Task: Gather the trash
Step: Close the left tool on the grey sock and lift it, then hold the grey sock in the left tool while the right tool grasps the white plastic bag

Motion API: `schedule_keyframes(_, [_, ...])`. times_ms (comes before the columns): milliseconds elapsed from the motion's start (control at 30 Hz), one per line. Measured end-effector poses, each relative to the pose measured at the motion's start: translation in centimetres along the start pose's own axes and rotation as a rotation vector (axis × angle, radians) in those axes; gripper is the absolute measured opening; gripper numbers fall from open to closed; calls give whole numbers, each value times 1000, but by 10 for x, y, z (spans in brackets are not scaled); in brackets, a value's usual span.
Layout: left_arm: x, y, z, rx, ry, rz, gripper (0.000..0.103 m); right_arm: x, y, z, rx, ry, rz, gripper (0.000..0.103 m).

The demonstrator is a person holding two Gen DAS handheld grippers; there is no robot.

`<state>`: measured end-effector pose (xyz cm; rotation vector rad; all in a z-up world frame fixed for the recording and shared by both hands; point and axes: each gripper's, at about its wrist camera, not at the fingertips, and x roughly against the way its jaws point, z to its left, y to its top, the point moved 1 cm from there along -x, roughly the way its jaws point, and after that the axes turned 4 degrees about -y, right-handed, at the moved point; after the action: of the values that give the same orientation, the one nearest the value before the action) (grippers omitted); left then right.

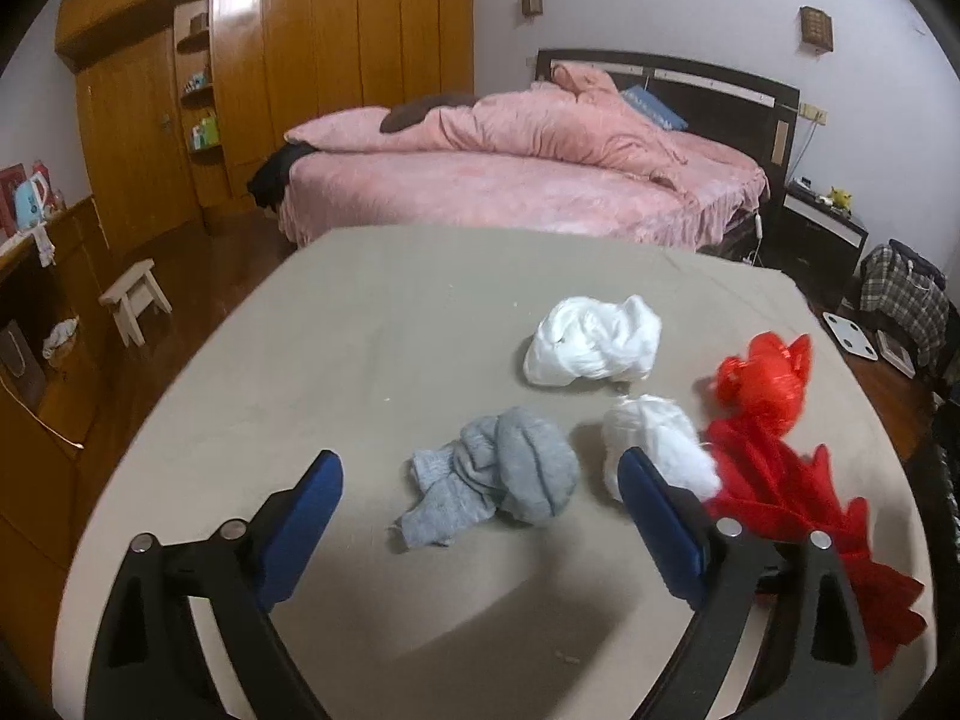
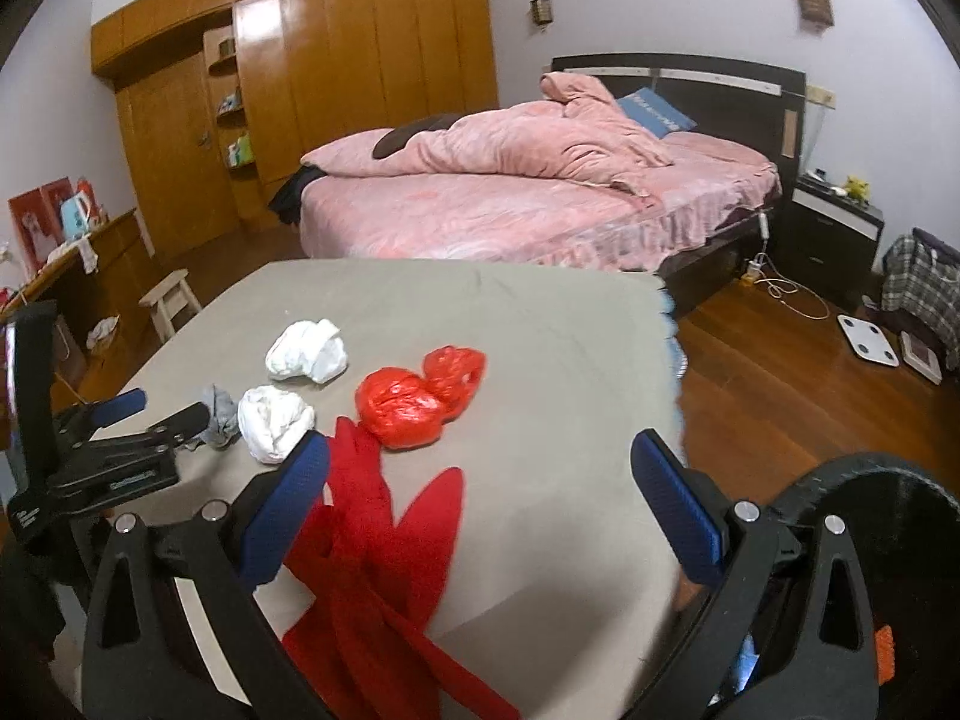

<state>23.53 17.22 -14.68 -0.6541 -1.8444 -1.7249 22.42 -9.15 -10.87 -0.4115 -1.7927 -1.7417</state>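
On the beige-covered table [image 1: 372, 324] lie a crumpled grey cloth [image 1: 498, 474], two white crumpled wads [image 1: 594, 339] [image 1: 657, 441], a red plastic bag [image 1: 762, 378] and a red cloth [image 1: 780, 498]. My left gripper [image 1: 480, 483] hovers open just before the grey cloth, nothing between its blue pads. In the right wrist view the red bag [image 2: 414, 399] and the white wads [image 2: 309, 351] [image 2: 273, 420] lie ahead to the left. My right gripper [image 2: 480, 468] is open above the red cloth [image 2: 384, 546]. The left gripper [image 2: 162, 408] shows at the left.
A pink bed [image 2: 528, 198] stands behind the table, with a wooden wardrobe [image 2: 336, 72] to its left. A small stool [image 1: 135, 297] and a low cabinet stand at the left. A round black bin rim [image 2: 870, 516] sits at the right, by the table's edge; wooden floor [image 2: 774, 384] lies beyond.
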Motion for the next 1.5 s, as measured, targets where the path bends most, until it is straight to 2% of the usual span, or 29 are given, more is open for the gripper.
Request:
schedule_keyframes(133, [-15, 2, 7, 25, -30, 41, 87, -12, 2, 9, 19, 11, 4, 98])
schedule_keyframes(200, [-22, 4, 8, 32, -44, 67, 81, -17, 4, 13, 24, 14, 6, 98])
schedule_keyframes(267, [-29, 2, 8, 34, -62, 103, 68, -20, 6, 16, 29, 19, 6, 98])
schedule_keyframes(300, [-31, 0, 8, 33, -79, 118, 67, -22, 7, 18, 31, 22, 4, 98])
schedule_keyframes(467, [-31, -1, 11, 42, -121, 124, 51, -28, 13, 29, 47, 36, -5, 98])
schedule_keyframes(567, [-29, 0, 15, 59, -137, 112, 45, -30, 16, 36, 51, 45, -5, 98])
schedule_keyframes(833, [-4, 4, 35, 67, -92, 43, 44, -42, 26, 63, 50, 100, 1, 98])
schedule_keyframes(1133, [8, 4, 63, 77, -34, 21, 44, -68, 24, 112, 99, 170, 53, 97])
schedule_keyframes(1167, [8, 4, 66, 81, -34, 20, 44, -69, 23, 117, 114, 170, 55, 95])
schedule_keyframes(1233, [9, 4, 70, 88, -28, 17, 44, -75, 22, 125, 142, 174, 72, 82])
schedule_keyframes(1500, [9, 0, 74, 97, -30, 14, 44, -103, 10, 140, 181, 177, 181, 70])
